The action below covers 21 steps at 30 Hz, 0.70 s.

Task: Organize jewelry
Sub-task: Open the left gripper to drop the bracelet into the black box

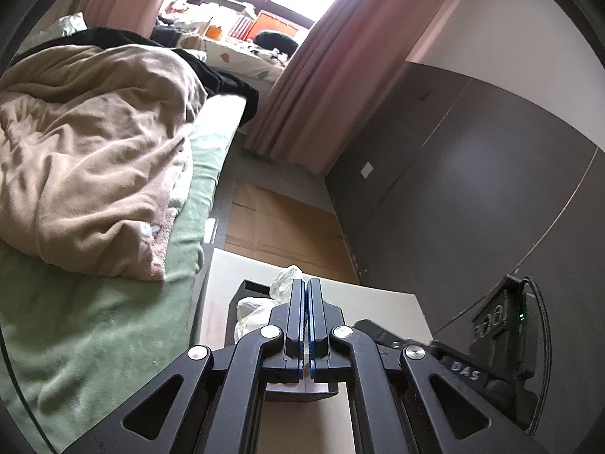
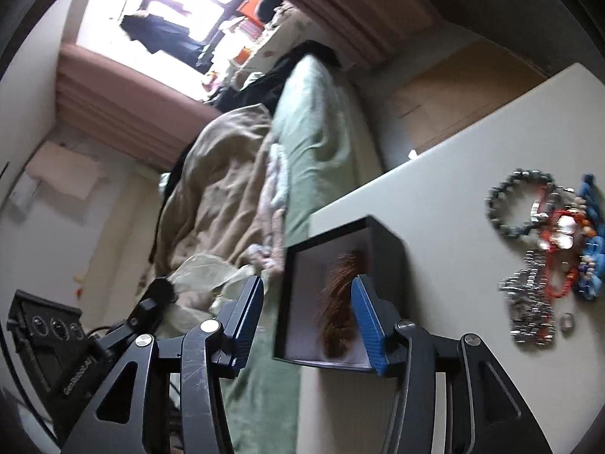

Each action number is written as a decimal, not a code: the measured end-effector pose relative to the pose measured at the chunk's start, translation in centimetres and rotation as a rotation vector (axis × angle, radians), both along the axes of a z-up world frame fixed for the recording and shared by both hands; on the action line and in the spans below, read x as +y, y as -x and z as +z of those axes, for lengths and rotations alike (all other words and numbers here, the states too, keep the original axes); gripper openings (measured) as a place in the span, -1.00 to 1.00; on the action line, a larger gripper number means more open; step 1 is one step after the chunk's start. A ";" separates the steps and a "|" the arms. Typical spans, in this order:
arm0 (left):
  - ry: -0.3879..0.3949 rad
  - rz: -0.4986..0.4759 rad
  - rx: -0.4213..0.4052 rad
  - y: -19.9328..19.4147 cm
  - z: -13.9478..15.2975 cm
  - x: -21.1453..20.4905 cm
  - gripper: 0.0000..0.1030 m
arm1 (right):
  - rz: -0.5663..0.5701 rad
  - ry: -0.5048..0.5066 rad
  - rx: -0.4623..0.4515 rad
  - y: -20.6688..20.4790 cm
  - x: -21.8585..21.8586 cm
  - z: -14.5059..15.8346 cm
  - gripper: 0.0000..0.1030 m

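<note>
Right wrist view shows the right tool (image 2: 306,304) with its blue-padded fingers spread wide and nothing between them, hovering over the black box (image 2: 340,295) that sits at the tabletop (image 2: 435,196) edge nearest the bed (image 2: 317,121). Inside the box lies a reddish-brown tasselled piece (image 2: 338,302). The rest of the jewelry pile (image 2: 544,249) lies well apart from the box, toward the opposite side of the tabletop: a dark beaded bracelet (image 2: 514,204), red and orange strands, blue pieces, a silvery chain heap and a small ring (image 2: 566,321) just beside it, all tangled and touching.

Left wrist view shows the left tool (image 1: 306,295) with its fingers pressed together; a thin pale strip seems to sit in the seam, but I cannot tell whether it pinches anything. It points over the same box, where crumpled clear bags (image 1: 264,302) rest.

Most of the sorting looks undone. The main risk is the tangle: pinching one strand would likely drag its neighbours along, and a bracelet could slip off mid-carry. The box stands close to the tabletop edge, so a nudge from either tool could push it off toward the bed. The ring is small and flat, likely to skid away from the pads, and the two tools crowd the same box, so they may collide
</note>
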State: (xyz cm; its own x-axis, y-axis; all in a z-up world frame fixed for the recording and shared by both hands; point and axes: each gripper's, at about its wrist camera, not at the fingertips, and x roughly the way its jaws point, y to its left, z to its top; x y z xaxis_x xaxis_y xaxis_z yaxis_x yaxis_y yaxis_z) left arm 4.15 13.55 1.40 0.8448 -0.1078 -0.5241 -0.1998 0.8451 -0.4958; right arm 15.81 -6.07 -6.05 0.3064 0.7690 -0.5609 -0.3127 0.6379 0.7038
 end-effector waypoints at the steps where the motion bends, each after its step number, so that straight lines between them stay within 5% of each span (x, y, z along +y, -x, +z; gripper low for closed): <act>1: 0.002 -0.003 0.001 0.0 0.0 -0.1 -1.00 | -0.004 0.023 -0.019 0.1 -0.4 0.4 0.20; 5: 0.001 -0.021 0.008 -0.4 -0.3 -0.9 -1.00 | -0.055 0.030 -0.062 0.5 -3.1 1.7 0.40; 15: 0.016 -0.063 0.096 -3.0 -2.2 -2.8 -0.90 | -0.115 0.055 -0.064 1.3 -8.5 3.1 0.41; 18: 0.043 -0.068 0.123 -3.5 -3.0 -3.0 -0.19 | -0.132 0.060 -0.077 1.4 -9.9 3.7 0.41; 19: 0.043 -0.056 0.117 -3.4 -3.0 -3.1 0.28 | -0.138 0.061 -0.080 1.4 -10.5 3.8 0.41; 20: 0.039 -0.046 0.106 -3.2 -2.9 -3.3 0.55 | -0.146 0.064 -0.083 1.5 -11.3 4.0 0.41; 21: 0.031 -0.035 0.078 -2.9 -2.7 -3.4 0.59 | -0.153 0.067 -0.086 1.5 -11.9 4.1 0.41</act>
